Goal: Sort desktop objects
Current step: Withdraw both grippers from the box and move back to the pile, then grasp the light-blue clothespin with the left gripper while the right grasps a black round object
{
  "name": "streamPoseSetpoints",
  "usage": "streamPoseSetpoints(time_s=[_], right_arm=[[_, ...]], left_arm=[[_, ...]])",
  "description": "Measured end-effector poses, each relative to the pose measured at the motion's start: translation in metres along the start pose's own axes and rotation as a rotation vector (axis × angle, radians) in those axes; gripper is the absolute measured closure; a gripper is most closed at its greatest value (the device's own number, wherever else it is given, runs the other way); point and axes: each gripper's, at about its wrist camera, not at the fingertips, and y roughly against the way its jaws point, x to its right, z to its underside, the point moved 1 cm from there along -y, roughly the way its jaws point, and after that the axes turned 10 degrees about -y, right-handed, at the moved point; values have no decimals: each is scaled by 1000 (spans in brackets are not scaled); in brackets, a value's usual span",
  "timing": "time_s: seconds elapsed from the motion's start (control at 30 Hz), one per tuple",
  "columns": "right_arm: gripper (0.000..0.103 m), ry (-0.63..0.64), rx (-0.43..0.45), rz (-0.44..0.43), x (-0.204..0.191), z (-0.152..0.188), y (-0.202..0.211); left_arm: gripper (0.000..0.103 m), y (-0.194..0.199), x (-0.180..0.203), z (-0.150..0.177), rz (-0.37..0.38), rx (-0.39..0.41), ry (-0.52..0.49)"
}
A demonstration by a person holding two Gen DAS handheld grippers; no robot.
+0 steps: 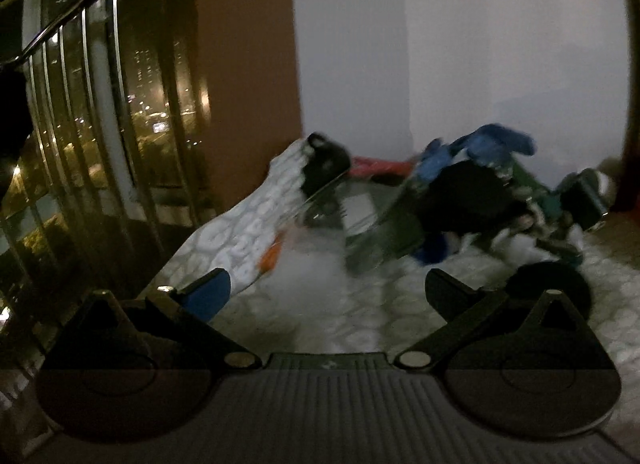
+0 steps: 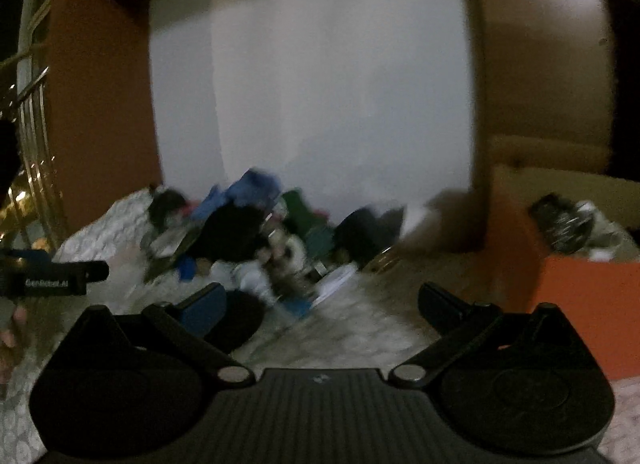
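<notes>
A blurred heap of desktop objects [image 1: 460,191] lies on a white patterned cloth [image 1: 248,232] against the wall: blue, black, green and red pieces, with a clear plastic case [image 1: 360,219] at its left. The same heap [image 2: 248,232] shows in the right wrist view. My left gripper [image 1: 328,296] is open, short of the heap, with nothing between its fingers. My right gripper [image 2: 320,308] is open too, above the cloth [image 2: 360,328] in front of the heap. A black round disc [image 2: 236,320] lies by its left finger. The left gripper's tip [image 2: 60,276] enters at the left edge.
An orange box [image 2: 584,304] with dark items inside stands at the right. A wall of brown and white panels [image 2: 320,103] backs the desk. A railing and night window [image 1: 100,123] fill the left. Another black disc [image 1: 548,288] lies by the left gripper's right finger.
</notes>
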Motion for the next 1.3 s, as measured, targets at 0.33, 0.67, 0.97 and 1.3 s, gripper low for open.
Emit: streamPoseSetpoints(time_s=[0.33,0.67,0.97,1.3], right_arm=[[2,109,-77,-76,-63,27,-31],[15,124,-138,-20,-76,34,-69],[23,131,-191,0,-76,33,-86],[23,86,-148,-7,-46,32,-49]], left_arm=[[0,-5,-23,26,38,-19,4],[0,-3,-27,31,140,18,2],[0,1,-18,30,190,32,-25],[0,11,13,27,292,44,-89]])
